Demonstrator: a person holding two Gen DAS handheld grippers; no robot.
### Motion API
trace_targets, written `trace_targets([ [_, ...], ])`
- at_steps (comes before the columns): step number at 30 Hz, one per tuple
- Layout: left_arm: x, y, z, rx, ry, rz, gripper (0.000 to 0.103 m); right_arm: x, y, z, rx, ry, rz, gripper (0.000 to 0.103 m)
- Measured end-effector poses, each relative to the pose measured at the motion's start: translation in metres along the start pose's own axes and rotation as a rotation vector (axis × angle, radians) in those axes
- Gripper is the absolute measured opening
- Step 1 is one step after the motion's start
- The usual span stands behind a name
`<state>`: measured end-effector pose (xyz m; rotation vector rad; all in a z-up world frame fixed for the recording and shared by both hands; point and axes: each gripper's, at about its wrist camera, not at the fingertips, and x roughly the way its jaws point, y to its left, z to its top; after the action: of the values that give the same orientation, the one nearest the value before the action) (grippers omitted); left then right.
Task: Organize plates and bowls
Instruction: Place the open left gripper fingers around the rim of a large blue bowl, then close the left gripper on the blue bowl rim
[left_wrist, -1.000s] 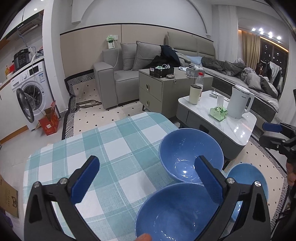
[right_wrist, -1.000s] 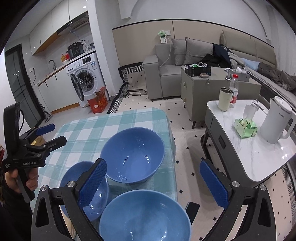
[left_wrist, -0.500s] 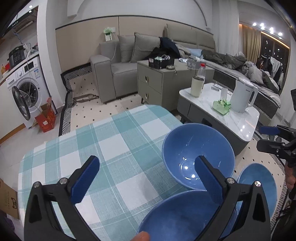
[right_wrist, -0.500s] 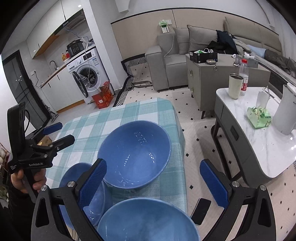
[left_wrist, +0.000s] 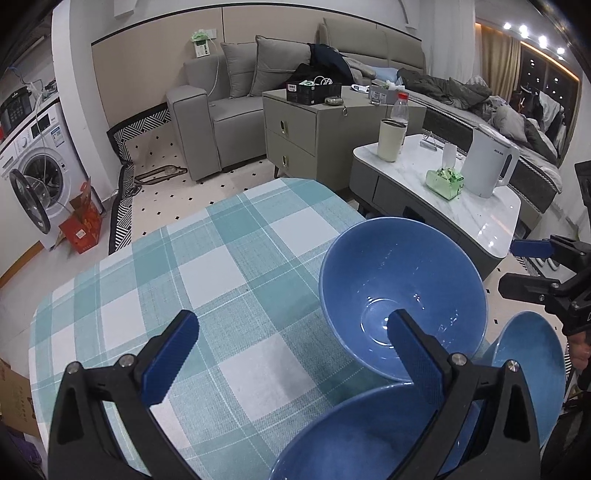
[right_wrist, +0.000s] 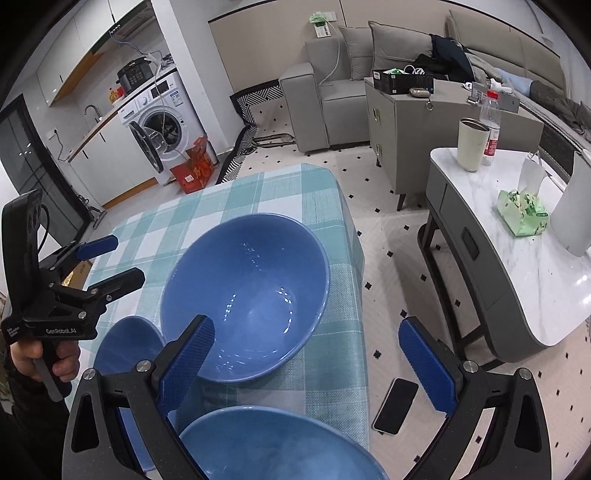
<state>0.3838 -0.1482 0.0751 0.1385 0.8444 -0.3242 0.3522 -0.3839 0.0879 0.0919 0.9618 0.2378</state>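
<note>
Three blue bowls on the checked worktop (left_wrist: 229, 280): big bowl (left_wrist: 402, 306) near the right edge, near bowl (left_wrist: 354, 439) under the cameras, small bowl (left_wrist: 532, 369) beside them. Left tongs (left_wrist: 291, 354) spread wide, empty, above cloth and near bowl. Right tongs (right_wrist: 314, 358) likewise wide, empty, over the worktop edge. Phone (right_wrist: 395, 404) on the floor.

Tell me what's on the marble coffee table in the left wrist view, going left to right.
Cream tumbler → green tissue pack → white kettle. The water bottle stands behind the tumbler, so I left it out.
</note>
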Motion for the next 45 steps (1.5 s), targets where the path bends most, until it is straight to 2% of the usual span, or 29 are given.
trace_targets([
  [8, 0.018, -0.003, -0.001, 0.012, 0.031, -0.001, 0.102, 0.021, -0.002, 0.003, 0.015, 0.038, -0.01, 0.101],
  [10, 0.023, -0.005, -0.001, 0.017, 0.04, -0.003, 0.102, 0.026, 0.0, 0.004, 0.013, 0.049, -0.011, 0.1],
  [12, 0.026, -0.007, -0.002, 0.026, 0.044, -0.005, 0.101, 0.03, 0.0, 0.004, 0.014, 0.062, -0.011, 0.094],
  [15, 0.031, -0.008, -0.003, 0.029, 0.057, -0.02, 0.093, 0.036, 0.0, 0.004, 0.018, 0.08, 0.001, 0.089],
  [19, 0.036, -0.009, -0.004, 0.027, 0.065, -0.036, 0.089, 0.04, 0.0, 0.003, 0.02, 0.096, 0.009, 0.081],
  [23, 0.039, -0.01, -0.005, 0.024, 0.083, -0.057, 0.072, 0.043, 0.002, 0.002, 0.016, 0.108, 0.021, 0.074],
  [27, 0.041, -0.011, -0.007, 0.027, 0.09, -0.067, 0.065, 0.046, 0.003, 0.0, 0.017, 0.119, 0.037, 0.066],
  [29, 0.04, -0.013, -0.007, 0.037, 0.089, -0.066, 0.059, 0.047, 0.004, 0.0, 0.016, 0.124, 0.045, 0.065],
  [31, 0.041, -0.015, -0.007, 0.047, 0.094, -0.067, 0.058, 0.048, 0.004, 0.0, 0.013, 0.127, 0.046, 0.065],
  [34, 0.042, -0.017, -0.008, 0.055, 0.104, -0.077, 0.045, 0.049, 0.005, 0.0, 0.01, 0.128, 0.048, 0.06],
  [37, 0.042, -0.02, -0.008, 0.066, 0.106, -0.085, 0.039, 0.049, 0.007, -0.002, 0.001, 0.135, 0.042, 0.052],
  [42, 0.043, -0.023, -0.01, 0.076, 0.112, -0.095, 0.037, 0.049, 0.008, -0.005, -0.001, 0.14, 0.038, 0.041],
  [45, 0.044, -0.025, -0.01, 0.078, 0.114, -0.1, 0.035, 0.048, 0.008, -0.006, -0.007, 0.14, 0.042, 0.039],
])
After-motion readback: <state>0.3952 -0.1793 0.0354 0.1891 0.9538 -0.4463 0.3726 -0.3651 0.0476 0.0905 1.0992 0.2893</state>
